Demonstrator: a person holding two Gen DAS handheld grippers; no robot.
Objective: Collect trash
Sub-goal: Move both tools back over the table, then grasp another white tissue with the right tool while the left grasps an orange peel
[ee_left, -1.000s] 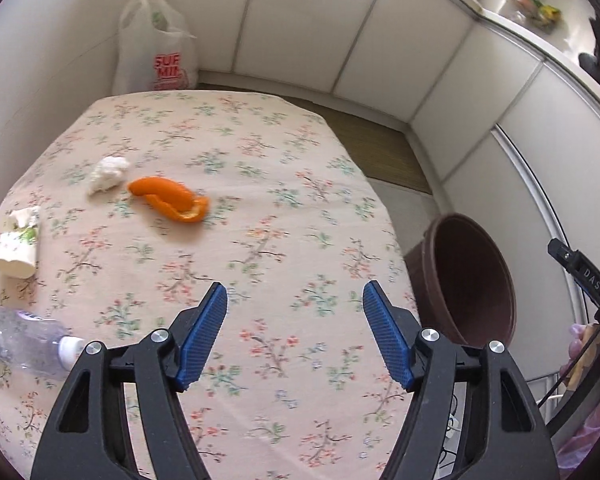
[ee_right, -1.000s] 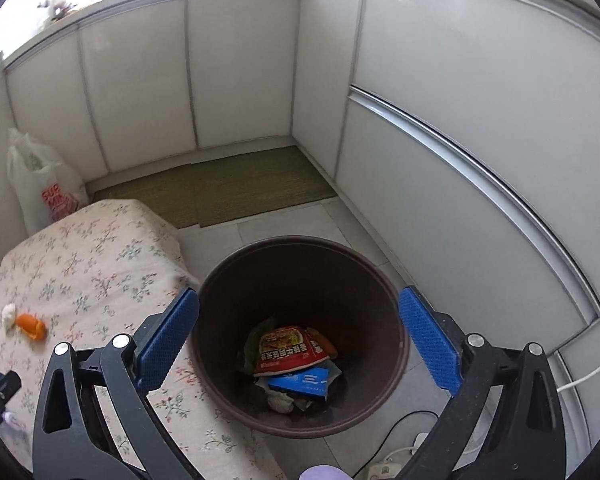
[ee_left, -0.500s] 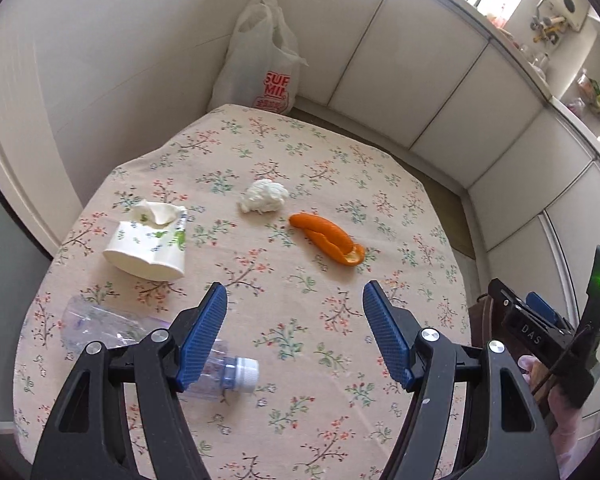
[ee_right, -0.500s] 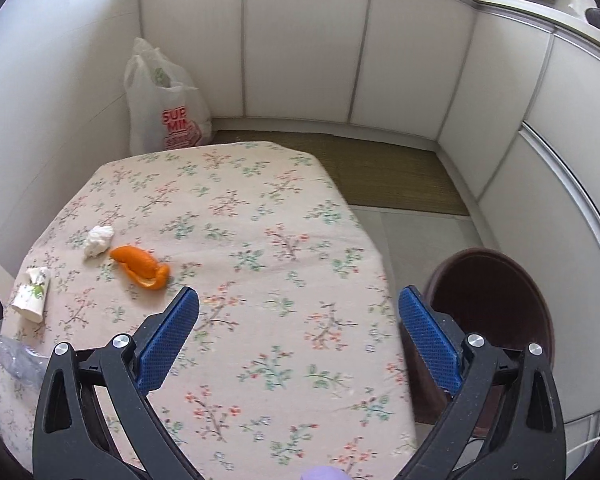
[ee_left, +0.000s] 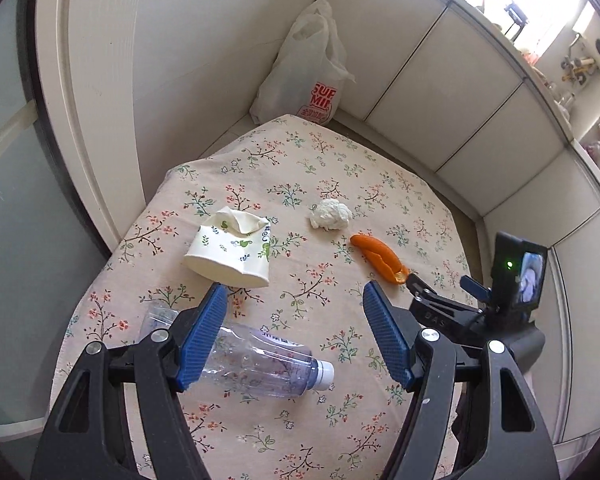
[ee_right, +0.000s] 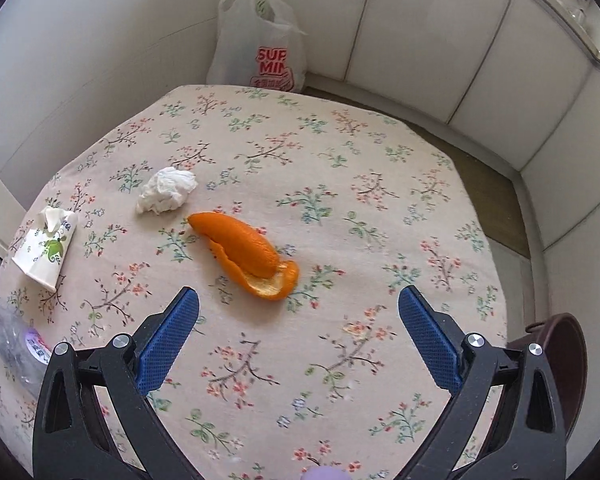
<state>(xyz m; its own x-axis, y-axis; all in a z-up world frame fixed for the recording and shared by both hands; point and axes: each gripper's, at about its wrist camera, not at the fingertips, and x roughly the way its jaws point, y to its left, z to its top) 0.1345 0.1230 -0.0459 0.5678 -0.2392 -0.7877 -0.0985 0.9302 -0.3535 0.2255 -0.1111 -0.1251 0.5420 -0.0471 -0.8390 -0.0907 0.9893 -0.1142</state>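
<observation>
Trash scattered on the floral table, both grippers empty above it.

Orange peel [ee_right: 246,254] lies mid-table, just beyond the right gripper [ee_right: 298,338], whose jaws stand released; it looks light and limp, best pinched across its thicker middle. Left gripper [ee_left: 296,338], jaws also spread and empty, hangs over the clear bottle [ee_left: 260,364], which looks light, slick and crushable: grip its body. Near the peel sits a soft tissue wad [ee_right: 166,190]; a crumpled cup [ee_left: 230,252] lies far left.

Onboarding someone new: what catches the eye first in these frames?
The orange peel mid-table, bright against the floral tablecloth, just ahead of the open right gripper. Then the clear plastic bottle lying on its side under the open left gripper, with a crushed paper cup and a tissue wad beyond.
</observation>
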